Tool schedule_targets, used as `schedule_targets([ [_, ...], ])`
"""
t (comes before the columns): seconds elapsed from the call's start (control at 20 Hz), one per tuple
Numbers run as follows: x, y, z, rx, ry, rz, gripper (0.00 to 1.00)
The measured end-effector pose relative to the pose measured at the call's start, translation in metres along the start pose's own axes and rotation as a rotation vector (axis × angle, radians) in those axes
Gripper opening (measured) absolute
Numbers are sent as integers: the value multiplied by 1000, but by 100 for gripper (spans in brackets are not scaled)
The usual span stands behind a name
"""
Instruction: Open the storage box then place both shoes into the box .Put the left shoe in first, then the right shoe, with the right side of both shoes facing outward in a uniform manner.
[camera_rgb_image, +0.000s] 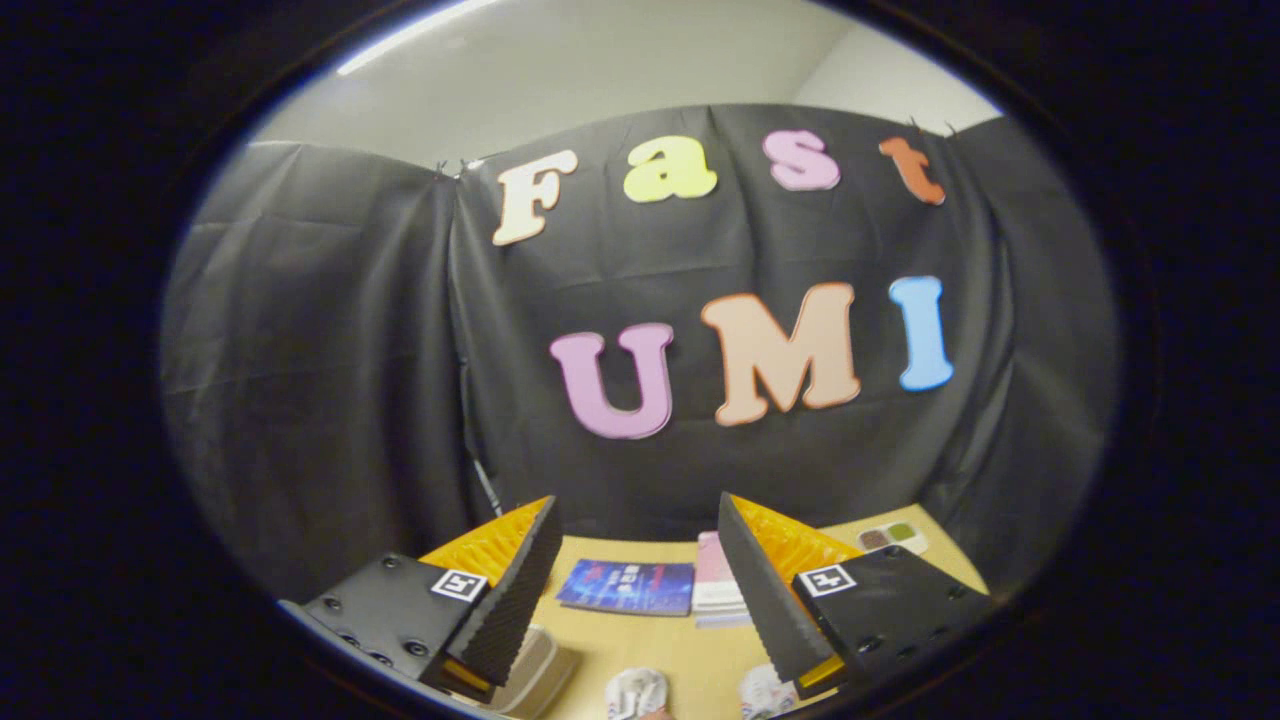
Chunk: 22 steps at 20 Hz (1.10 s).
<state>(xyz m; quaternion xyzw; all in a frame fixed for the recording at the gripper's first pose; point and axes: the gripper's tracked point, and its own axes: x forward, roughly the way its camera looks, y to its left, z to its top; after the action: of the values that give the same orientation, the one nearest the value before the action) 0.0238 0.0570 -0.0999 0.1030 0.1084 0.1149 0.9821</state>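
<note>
1. The gripper (635, 520) is held high, looking across the table (660, 655) toward the black cloth wall (330, 380). Its two fingers stand wide apart with nothing between them, so it is open and holds nothing.

2. Below the gap between the fingers, at the near edge of the table, lie the tips of two shoes. The left-hand shoe (636, 692) is whitish with a mottled, slightly greyish surface and a rounded toe. The right-hand shoe (765, 690) is also whitish, with small spots of colour on it, and is partly covered by the right finger. The two lie near one another but apart. Little more than their front ends can be seen, so which shoe is the left and which the right cannot be told.

3. Under the left finger, beside the left-hand shoe, sits a pale, translucent storage box (540, 672), of which one rounded corner is seen. Whether it is open or shut cannot be told.

4. Beyond the fingers, further along the tan table, a dark blue booklet (628, 586) lies flat. Just beside it a pink and white booklet (716, 585) lies flat too, its right part hidden behind the right finger.

5. Past the right finger, near the far corner of the table, lies a small white palette (893, 538) with dark and green spots.
</note>
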Motion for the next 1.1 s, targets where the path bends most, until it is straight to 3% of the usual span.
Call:
schedule_targets([
  [0.45,34,37,-174,309,382,153,96],
  [0.9,27,74,-299,569,636,228,96],
  [1.1,17,91,-333,698,713,264,97],
])
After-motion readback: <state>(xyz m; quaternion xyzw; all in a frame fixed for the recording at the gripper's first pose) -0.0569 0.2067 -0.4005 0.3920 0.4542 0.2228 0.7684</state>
